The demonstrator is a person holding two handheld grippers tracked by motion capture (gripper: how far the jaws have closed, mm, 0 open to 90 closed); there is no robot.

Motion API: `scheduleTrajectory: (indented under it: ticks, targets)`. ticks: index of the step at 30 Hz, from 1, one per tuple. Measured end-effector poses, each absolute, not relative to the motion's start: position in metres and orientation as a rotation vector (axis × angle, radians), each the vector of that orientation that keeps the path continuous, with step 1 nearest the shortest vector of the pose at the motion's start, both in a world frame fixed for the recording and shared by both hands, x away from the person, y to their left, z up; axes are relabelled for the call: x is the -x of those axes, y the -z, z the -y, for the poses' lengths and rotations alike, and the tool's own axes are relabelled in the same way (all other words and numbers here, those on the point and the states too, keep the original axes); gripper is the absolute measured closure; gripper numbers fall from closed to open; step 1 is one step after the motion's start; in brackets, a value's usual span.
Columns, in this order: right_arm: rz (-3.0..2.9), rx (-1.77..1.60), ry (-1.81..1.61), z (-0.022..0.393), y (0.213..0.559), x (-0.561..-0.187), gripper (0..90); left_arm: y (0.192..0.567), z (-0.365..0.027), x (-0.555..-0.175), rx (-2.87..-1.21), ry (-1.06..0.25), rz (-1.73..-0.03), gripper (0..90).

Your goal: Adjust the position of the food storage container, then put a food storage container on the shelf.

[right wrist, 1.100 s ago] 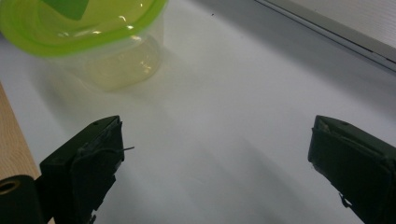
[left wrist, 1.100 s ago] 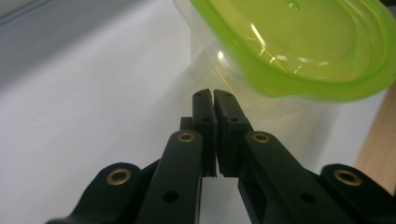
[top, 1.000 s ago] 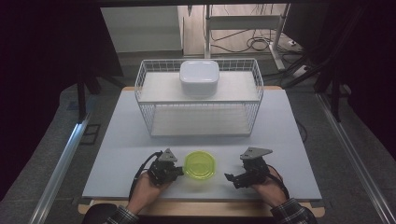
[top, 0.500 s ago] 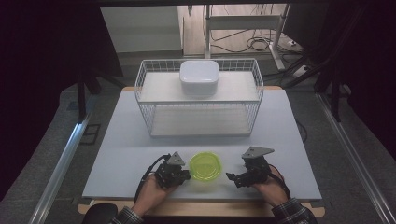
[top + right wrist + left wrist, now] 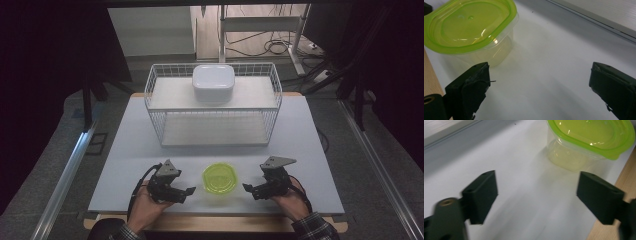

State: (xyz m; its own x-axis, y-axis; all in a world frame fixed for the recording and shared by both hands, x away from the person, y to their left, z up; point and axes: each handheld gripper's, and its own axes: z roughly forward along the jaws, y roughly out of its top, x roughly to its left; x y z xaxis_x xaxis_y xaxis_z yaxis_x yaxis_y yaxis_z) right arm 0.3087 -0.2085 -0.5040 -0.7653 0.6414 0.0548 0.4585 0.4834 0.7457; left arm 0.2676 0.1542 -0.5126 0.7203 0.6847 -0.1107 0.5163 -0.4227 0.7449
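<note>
A clear plastic container with a lime-green lid stands near the front edge of the white table. My left gripper is just left of it, apart from it. Its jaws have just been opening and stand open with nothing between them. From the left gripper the container shows ahead, to the upper right. My right gripper is open to the right of the container, a short gap away. Seen from the right gripper, the container lies at the upper left, beyond the pads.
A white wire rack stands at the back of the table, with a white lidded box on its upper shelf. The table's wooden front edge runs just behind the container. Metal rails flank the table on the floor.
The container slid slightly to the right with the left gripper at its side. The left gripper then opened its jaws and drew back to the left. The right gripper stayed put.
</note>
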Motion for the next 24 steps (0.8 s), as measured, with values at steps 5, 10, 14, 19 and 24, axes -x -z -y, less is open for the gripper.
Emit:
scheduleTrajectory:
  ticks: [5,10,14,19,24]
  targets:
    - [-2.474,-0.966,-1.176,0.209,0.503,-0.309,3.3,0.512,-0.161,-0.264,-2.089,-0.32,-0.886,4.6]
    - [-2.448,-0.991,-1.208,0.21,0.502,-0.309,3.3,0.516,-0.165,-0.262,-2.081,-0.348,-0.862,2.8]
    - [-2.448,-1.025,-1.22,0.209,0.501,-0.308,2.7,0.519,-0.167,-0.261,-2.07,-0.346,-0.865,1.6]
    - [-2.459,-1.063,-1.234,0.208,0.496,-0.308,2.0,0.522,-0.168,-0.26,-2.083,-0.352,-0.877,1.5]
    - [-2.495,-1.089,-1.21,0.208,0.493,-0.309,5.9,0.523,-0.168,-0.26,-2.103,-0.363,-0.873,2.0]
